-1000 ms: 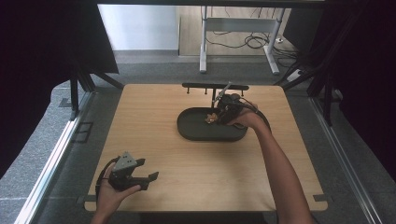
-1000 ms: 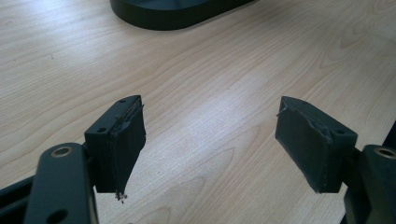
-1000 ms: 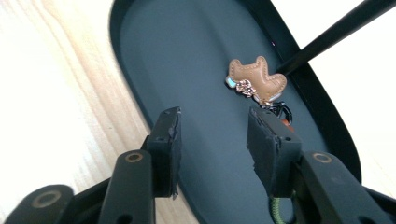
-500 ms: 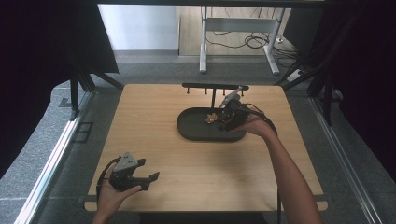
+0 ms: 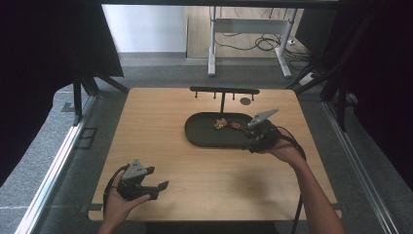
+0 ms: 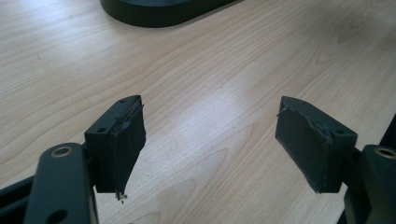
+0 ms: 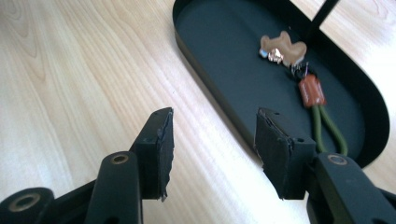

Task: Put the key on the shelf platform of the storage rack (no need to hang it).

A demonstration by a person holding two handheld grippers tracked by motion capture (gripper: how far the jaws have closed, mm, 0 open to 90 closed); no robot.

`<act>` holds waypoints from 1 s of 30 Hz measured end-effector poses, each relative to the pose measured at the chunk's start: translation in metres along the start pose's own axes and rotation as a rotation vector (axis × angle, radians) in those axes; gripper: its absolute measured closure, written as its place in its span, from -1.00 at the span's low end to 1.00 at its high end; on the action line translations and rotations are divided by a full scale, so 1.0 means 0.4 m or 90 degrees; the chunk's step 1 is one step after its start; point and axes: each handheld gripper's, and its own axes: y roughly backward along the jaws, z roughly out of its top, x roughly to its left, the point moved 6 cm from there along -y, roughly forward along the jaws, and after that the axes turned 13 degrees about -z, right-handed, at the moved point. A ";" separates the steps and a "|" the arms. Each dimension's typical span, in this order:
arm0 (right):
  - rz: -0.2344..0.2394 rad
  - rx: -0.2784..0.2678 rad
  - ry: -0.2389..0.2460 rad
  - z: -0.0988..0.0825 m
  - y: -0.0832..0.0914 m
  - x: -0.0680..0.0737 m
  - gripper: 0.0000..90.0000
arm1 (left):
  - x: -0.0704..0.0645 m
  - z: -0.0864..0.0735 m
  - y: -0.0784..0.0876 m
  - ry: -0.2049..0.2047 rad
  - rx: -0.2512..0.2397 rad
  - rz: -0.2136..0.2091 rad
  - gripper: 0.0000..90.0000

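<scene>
Tray: cut off at twelve o'clock in left gripper view. Keychain: too small to identify from high view; loop partly hidden behind jaw.

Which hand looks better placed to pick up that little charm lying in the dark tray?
The right gripper: it sits at the tray's edge, jaws open and empty, close to the charm. The left gripper hangs far off at the table's near edge.

No readable text, labels, brands, numbers or signs anywhere.
</scene>
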 end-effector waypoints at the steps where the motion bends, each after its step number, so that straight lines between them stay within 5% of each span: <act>1: 0.000 0.000 0.000 0.000 0.000 0.000 0.05 | 0.000 0.000 0.000 0.000 0.000 0.000 -0.46; 18: -0.014 -0.046 -0.109 -0.229 0.049 0.025 0.05 | 0.001 0.000 0.000 0.001 0.002 0.003 -0.46; 30: -0.041 -0.062 -0.139 -0.273 0.050 0.027 -0.01 | -0.002 0.000 -0.007 -0.001 0.007 0.003 -0.46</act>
